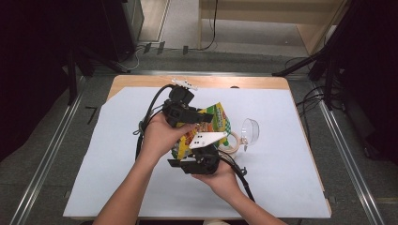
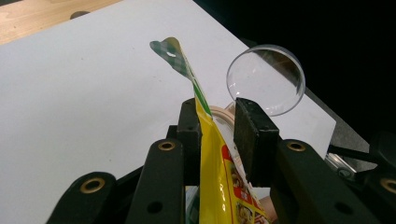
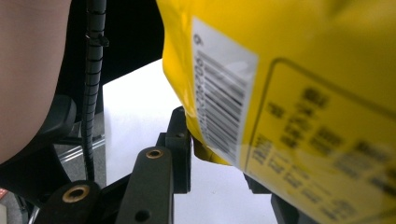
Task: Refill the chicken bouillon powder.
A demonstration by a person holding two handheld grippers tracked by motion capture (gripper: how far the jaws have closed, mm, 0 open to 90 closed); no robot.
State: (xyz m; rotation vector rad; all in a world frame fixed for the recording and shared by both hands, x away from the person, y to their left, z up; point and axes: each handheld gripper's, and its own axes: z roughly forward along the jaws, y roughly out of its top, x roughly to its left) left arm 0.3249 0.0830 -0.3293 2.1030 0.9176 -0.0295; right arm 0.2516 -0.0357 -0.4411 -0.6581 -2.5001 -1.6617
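Yellow snack pouch [image 1: 206, 129] held above the table between both tongs, long axis running from right gripper [image 1: 178, 164] up toward left gripper [image 2: 218, 135]. Both pinch it. Barcode visible; print blurred, unreadable.

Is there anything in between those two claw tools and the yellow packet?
Nothing visible. The yellow packet already sits between both sets of jaws: the left gripper has its upper edge, the right gripper its lower end. The clear cup and tape roll lie beside it.
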